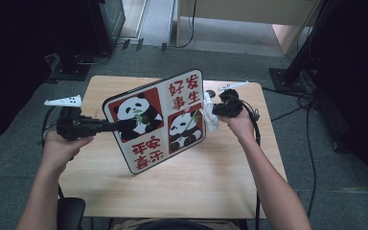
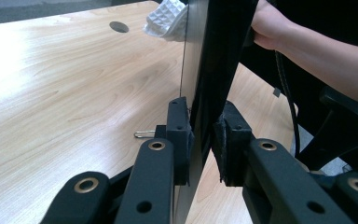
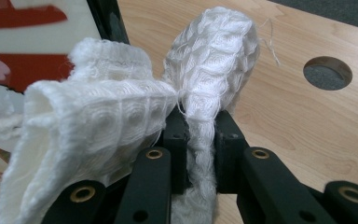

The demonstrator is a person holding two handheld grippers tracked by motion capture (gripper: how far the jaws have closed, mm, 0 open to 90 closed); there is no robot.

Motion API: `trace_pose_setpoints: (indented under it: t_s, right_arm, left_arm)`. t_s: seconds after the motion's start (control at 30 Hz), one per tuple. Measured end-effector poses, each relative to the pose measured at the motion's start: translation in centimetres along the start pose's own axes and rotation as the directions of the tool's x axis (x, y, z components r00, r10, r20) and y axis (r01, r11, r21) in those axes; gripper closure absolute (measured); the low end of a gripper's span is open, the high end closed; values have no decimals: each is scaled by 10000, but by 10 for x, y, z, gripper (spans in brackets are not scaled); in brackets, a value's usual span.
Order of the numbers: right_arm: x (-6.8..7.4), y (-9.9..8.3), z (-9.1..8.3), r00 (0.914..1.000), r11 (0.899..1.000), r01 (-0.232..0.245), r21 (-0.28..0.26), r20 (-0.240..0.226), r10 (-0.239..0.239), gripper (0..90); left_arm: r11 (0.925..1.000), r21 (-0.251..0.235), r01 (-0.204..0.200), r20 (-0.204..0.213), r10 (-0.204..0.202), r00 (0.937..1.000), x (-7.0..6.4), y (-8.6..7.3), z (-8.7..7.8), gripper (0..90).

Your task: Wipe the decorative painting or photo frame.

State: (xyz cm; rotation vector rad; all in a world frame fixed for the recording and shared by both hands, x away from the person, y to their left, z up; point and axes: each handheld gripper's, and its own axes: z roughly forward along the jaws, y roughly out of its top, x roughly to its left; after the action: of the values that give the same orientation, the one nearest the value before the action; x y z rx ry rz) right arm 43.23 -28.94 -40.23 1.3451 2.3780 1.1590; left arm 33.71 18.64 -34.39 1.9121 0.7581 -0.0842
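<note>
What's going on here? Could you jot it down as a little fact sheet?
Held item: panda picture board, tilted above the table
Left claw: clamped on the board's edge
Right claw: clamped on a white waffle-weave cloth
Cloth position: at the board's far edge, by the panda face
Surface: wooden table with a round cable hole
Likely job: wiping the board

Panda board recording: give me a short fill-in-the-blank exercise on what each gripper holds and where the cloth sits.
1. The left gripper is shut on the edge of the ____ board.
2. The right gripper clamps a white ____ between its jaws.
3. In the high view, the cloth touches the board's ____ edge.
4. The board is held tilted above a ____ table.

Missing words: panda; cloth; right; wooden
</note>
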Motion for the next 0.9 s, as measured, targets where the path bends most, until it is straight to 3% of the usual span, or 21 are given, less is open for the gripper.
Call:
trace_pose_setpoints:
  t_s: [0.33,0.9]
  right_arm:
    - [-3,-12,7,9999,9999,160,17,32,-160,790]
    - [-6,-35,19,10000,9995,-40,319,93,37,789]
  left_arm:
    - [10000,7,-8,2,8,10000,0,0,0,778]
    - [10000,-5,-6,8,6,10000,0,0,0,778]
